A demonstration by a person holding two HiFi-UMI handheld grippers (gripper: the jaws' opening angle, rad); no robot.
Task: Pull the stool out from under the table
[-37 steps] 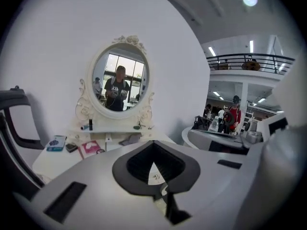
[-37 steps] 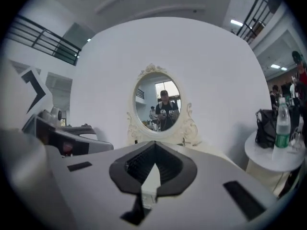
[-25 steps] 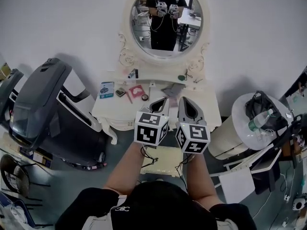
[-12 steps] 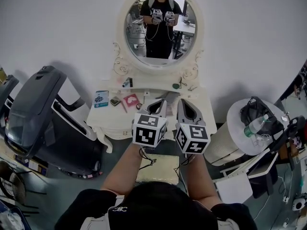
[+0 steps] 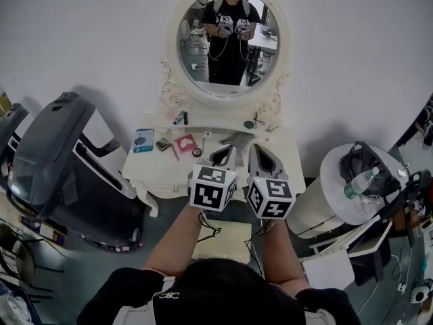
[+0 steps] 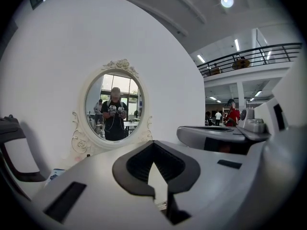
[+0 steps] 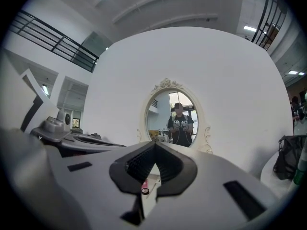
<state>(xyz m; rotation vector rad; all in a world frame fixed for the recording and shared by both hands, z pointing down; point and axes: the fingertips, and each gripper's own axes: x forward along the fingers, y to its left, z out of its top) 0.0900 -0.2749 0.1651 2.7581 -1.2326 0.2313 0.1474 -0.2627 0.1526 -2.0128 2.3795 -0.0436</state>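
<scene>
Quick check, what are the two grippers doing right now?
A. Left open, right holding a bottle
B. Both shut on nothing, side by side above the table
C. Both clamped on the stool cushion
B: the left gripper and right gripper have their jaws closed with nothing between them, side by side above the table; the stool sits lower down, untouched.

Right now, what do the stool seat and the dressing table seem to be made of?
Stool seat: probably padded fabric, cream, matte; its surface looks soft. Dressing table: perhaps painted wood, white, smooth; scalloped edge and curved leg suggest carving.
</scene>
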